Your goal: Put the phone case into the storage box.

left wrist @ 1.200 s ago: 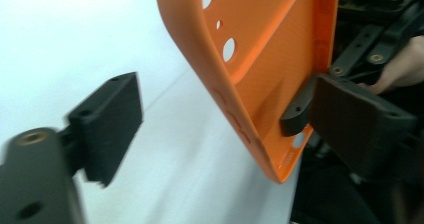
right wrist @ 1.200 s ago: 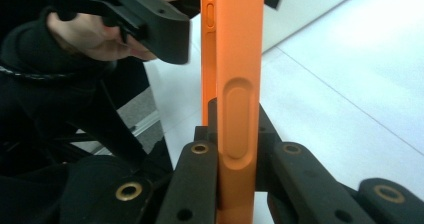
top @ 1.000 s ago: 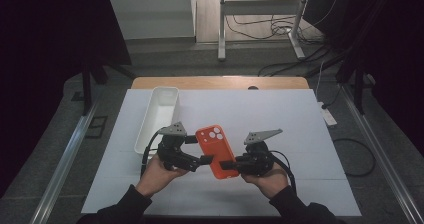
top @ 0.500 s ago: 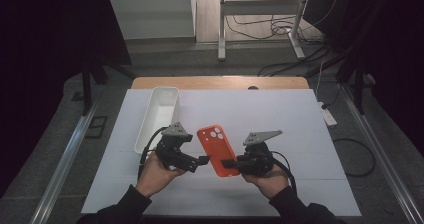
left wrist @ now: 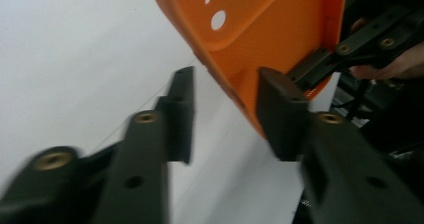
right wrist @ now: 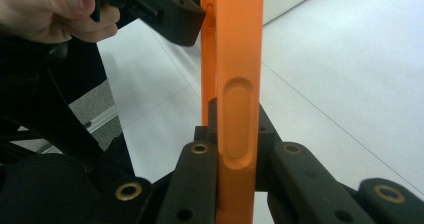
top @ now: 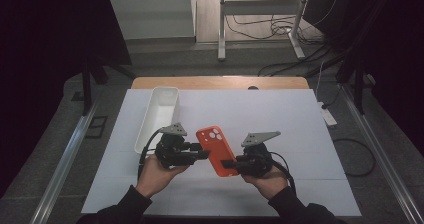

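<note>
An orange phone case [top: 217,149] hangs above the white table between both hands, its camera cut-outs facing up. My right gripper [top: 229,165] is shut on its near end; in the right gripper view the case [right wrist: 235,59] stands edge-on between the pressing jaws [right wrist: 235,149]. My left gripper [top: 202,154] reaches in from the left. Its jaws have just been closing, and the case's side wall [left wrist: 260,29] lies between them [left wrist: 222,111]. One pad [left wrist: 280,109] lies against the wall. The other pad [left wrist: 181,109] stands apart from it.
A long white tray [top: 150,119] lies at the back left of the white table cover [top: 300,119]. The wooden table edge [top: 215,82] runs behind it. Metal rails flank the table, and cables lie on the floor beyond.
Both hands and the case stay where they were. The left gripper's jaws look narrower around the case's left edge than before.
</note>
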Available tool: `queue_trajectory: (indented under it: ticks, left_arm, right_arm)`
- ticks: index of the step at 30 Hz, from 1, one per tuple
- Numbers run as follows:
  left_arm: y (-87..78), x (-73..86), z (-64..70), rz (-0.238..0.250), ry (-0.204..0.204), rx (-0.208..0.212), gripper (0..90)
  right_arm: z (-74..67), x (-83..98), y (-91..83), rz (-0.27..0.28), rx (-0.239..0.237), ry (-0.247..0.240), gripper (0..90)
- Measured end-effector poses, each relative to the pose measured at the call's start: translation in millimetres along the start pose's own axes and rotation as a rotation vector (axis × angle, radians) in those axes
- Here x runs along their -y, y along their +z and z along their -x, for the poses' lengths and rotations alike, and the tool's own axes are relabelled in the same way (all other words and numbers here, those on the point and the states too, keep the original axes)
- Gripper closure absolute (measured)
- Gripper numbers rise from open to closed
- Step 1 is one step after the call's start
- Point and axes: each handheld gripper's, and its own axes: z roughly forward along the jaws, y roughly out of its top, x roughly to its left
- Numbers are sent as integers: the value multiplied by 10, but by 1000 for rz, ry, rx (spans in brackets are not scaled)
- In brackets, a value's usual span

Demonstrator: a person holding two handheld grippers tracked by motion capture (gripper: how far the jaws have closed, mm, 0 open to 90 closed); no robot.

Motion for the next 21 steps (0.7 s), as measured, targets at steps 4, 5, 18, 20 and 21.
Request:
queue_trajectory:
  ticks: [4,5,18,20,21]
  left_arm:
    - [-14,2,-22,0,-32,14,742]
    - [-15,3,-28,-3,-40,19,752]
    - [-38,29,-109,-4,-136,68,885]
    - [-42,31,-117,4,-159,81,889]
    - [-45,32,-123,6,-167,87,891]
  right_arm:
    - [-2,1,1,2,4,-2,839]
    - [-1,0,1,1,6,-4,839]
    - [-24,10,35,-24,37,-29,835]
    - [-26,16,53,-31,44,-37,833]
    - [-27,18,60,-33,46,-36,831]
